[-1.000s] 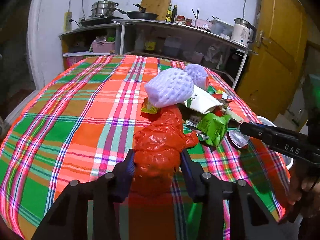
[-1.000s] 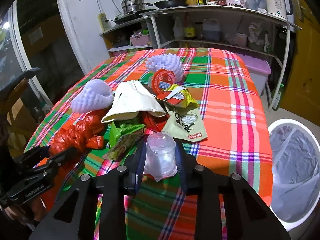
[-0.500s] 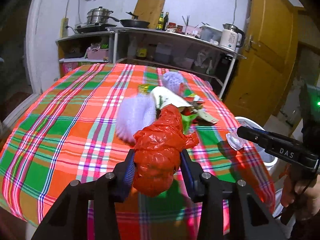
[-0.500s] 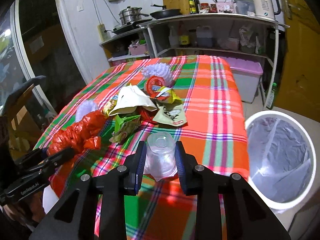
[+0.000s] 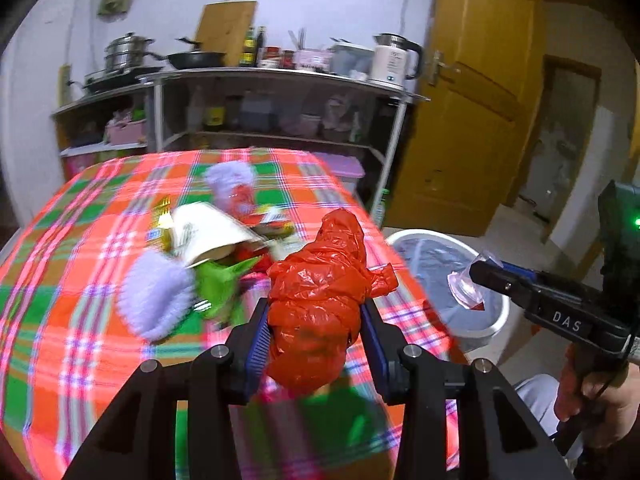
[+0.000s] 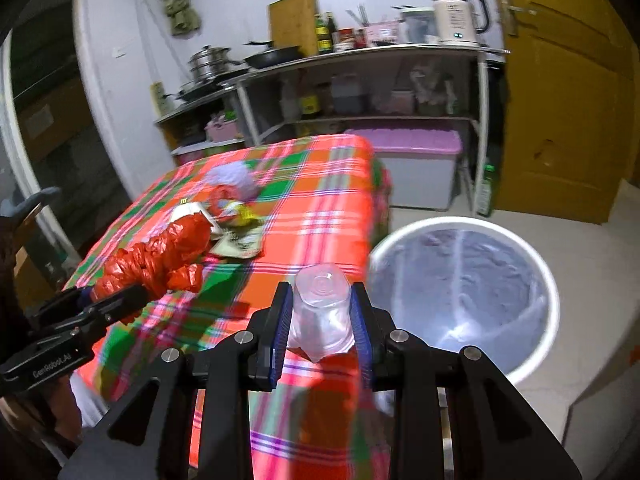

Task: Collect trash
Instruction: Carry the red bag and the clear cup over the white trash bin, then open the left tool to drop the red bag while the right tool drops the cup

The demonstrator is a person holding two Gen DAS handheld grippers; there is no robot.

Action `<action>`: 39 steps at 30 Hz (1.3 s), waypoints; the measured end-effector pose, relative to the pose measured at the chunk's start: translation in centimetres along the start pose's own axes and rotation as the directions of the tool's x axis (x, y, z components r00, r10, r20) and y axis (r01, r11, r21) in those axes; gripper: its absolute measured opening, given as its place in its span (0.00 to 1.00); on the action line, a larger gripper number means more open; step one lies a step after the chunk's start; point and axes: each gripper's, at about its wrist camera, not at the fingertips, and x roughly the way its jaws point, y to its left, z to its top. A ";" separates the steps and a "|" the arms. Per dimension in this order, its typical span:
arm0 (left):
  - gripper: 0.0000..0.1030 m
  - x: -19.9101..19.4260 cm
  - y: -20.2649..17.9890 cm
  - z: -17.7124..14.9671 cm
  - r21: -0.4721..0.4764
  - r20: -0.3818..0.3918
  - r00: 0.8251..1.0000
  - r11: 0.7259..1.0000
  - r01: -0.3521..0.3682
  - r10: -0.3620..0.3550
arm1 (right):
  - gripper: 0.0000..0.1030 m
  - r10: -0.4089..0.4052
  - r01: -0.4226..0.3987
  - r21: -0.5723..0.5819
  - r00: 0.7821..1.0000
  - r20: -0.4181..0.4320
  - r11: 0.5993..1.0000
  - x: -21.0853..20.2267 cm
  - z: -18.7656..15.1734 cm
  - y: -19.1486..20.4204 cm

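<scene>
Mid-carry toward white lined bin (image 6: 464,292) beside desk (image 6: 320,216). Left claw (image 5: 316,320) clamps crumpled red plastic bag (image 5: 320,300); right claw (image 6: 322,316) clamps clear plastic cup (image 6: 322,312), just short of bin rim. Next: bring both over bin mouth, release. More wrappers (image 5: 208,236) left on desk.

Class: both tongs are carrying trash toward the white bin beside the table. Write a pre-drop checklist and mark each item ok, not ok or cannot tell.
1. Left tongs clamp the red plastic bag: ok.
2. Right tongs clamp the clear plastic cup: ok.
3. White bin open and lined: ok.
4. Cup above the bin mouth: not ok, it is over the table edge.
5. Bag above the bin mouth: not ok, it is over the tablecloth.
6. Room left in the bin: ok.
</scene>
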 end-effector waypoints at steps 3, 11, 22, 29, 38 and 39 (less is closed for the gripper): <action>0.42 1.6 -1.7 0.8 0.029 -0.009 0.999 0.999 0.035 -0.035 | 0.29 -0.035 0.035 0.026 0.999 0.003 0.999 -0.2 -0.1 -2.1; 0.42 6.2 -6.0 2.3 0.084 -0.063 0.992 0.990 0.116 -0.111 | 0.30 -0.094 0.096 0.089 0.995 -0.023 0.991 0.3 -0.6 -7.0; 0.43 11.4 -10.5 2.7 0.128 -0.144 0.974 0.972 0.196 -0.178 | 0.30 -0.135 0.146 0.140 0.987 -0.085 0.979 1.8 -1.7 -11.1; 0.44 13.5 -12.0 2.5 0.129 -0.192 0.962 0.966 0.222 -0.196 | 0.30 -0.153 0.170 0.150 0.981 -0.121 0.974 2.7 -2.1 -12.4; 0.51 13.9 -11.9 2.9 0.101 -0.193 0.960 0.969 0.225 -0.203 | 0.30 -0.172 0.191 0.164 0.977 -0.124 0.968 2.9 -2.2 -13.3; 0.51 13.8 -11.9 2.9 0.098 -0.189 0.961 0.969 0.225 -0.204 | 0.30 -0.172 0.191 0.163 0.977 -0.124 0.968 2.9 -2.2 -13.3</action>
